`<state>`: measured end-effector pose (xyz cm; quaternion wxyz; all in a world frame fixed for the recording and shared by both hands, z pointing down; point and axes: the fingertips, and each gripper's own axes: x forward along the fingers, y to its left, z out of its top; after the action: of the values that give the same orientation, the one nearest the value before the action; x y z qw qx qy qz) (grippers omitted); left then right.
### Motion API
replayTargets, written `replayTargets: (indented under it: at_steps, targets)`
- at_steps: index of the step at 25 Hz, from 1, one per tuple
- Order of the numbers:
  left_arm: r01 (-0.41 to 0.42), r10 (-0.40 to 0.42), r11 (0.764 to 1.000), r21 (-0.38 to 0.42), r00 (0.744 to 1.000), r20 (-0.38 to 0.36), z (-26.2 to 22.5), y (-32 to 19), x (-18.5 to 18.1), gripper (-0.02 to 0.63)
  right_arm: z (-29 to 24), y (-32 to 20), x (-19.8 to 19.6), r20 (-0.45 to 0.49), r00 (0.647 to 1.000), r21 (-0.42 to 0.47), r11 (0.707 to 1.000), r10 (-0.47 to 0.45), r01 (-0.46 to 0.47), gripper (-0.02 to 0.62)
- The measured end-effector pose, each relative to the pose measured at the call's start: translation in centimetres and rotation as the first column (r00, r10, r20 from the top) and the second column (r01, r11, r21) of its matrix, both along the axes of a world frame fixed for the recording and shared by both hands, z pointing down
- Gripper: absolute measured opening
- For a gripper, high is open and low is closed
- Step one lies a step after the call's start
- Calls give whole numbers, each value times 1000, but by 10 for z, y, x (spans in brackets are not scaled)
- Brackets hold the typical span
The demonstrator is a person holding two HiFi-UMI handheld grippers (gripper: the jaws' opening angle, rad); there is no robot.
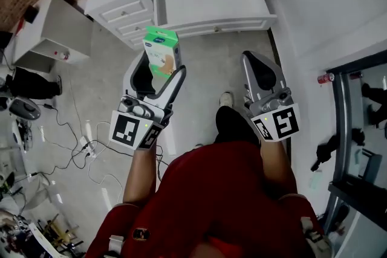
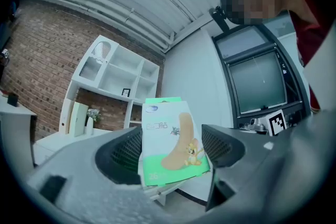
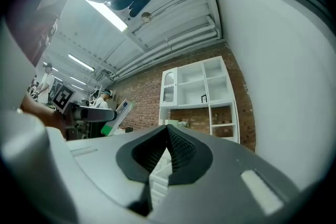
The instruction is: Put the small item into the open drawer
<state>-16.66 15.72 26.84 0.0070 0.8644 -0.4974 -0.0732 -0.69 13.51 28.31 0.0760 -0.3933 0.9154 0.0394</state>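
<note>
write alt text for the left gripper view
The left claw is shut on a small green-and-white box printed with a cartoon plaster. Behind it, a white shelf unit stands against a brick wall.

Left gripper (image 2: pixel 170 147) clamping green-white box (image 2: pixel 170 141) between jaws; white shelf unit (image 2: pixel 113 86) standing behind against brick wall (image 2: pixel 42 60).

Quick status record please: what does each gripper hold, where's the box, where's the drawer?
left gripper: shut on the green and white box, jaws on its two sides
right gripper: jaws together, nothing between them
box position: held upright in the air, on the near side of the drawer unit in the head view
open drawer: white, pulled out, ahead of both grippers
task state: box not yet in the drawer
</note>
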Motion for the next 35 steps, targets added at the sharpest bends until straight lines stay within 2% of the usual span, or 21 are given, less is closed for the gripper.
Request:
replayTargets:
  at_steps: [8, 15, 18, 21, 25, 35]
  targets:
    - [67, -65, 997, -38, 997, 43, 10, -132, 32, 359, 7, -140, 33, -13, 997, -9, 997, -72, 72, 12]
    - [108, -99, 990, -92, 991, 95, 29, -222, 56, 359, 21, -229, 58, -4, 992, -45, 991, -124, 124, 12]
    - [105, -92, 987, -123, 990, 105, 36, -237, 58, 359, 22, -242, 59, 5, 992, -52, 991, -125, 125, 12]
    - [85, -75, 987, -135, 994, 73, 36, -246, 62, 359, 21, -245, 57, 5, 992, -59, 990, -127, 127, 12]
    - [88, -60, 977, -197, 988, 144, 68, -286, 59, 359, 33, -277, 60, 2, 994, -78, 991, -111, 111, 12]
    - [-9, 69, 955, -295, 978, 195, 125, -355, 44, 359, 37, -332, 28, -53, 997, -90, 995, -57, 52, 12]
